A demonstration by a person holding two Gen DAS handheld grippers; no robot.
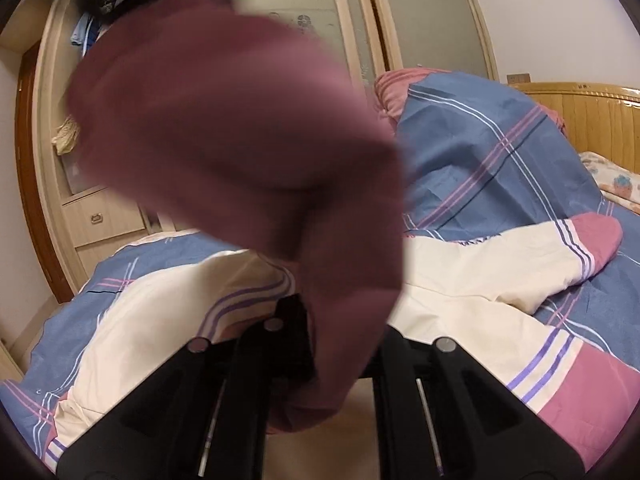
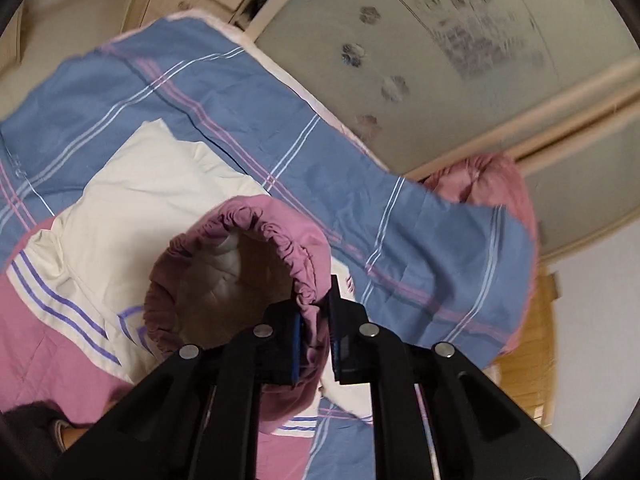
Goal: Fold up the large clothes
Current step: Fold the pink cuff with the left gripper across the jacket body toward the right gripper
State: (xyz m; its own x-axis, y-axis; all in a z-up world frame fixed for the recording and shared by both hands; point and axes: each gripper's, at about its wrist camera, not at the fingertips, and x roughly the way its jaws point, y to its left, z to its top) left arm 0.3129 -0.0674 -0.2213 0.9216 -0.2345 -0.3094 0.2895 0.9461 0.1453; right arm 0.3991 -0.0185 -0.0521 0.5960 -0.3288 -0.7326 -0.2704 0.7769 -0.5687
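Observation:
A large cream jacket (image 1: pixel 460 280) with pink panels and purple stripes lies spread on the bed; it also shows in the right wrist view (image 2: pixel 132 216). My left gripper (image 1: pixel 340 320) is shut on a pink fold of the jacket (image 1: pixel 240 120), which hangs blurred in front of the camera. My right gripper (image 2: pixel 316 320) is shut on the pink elastic cuff (image 2: pixel 248 240) of a sleeve, whose opening faces the camera. A far sleeve with a pink cuff (image 1: pixel 592 236) lies flat to the right.
A blue plaid quilt (image 1: pixel 500 152) is heaped at the back of the bed, over a pink blanket (image 2: pixel 488 184). A wardrobe with frosted sliding doors (image 2: pixel 460 60) stands close behind. A wooden headboard (image 1: pixel 592 116) is at the right.

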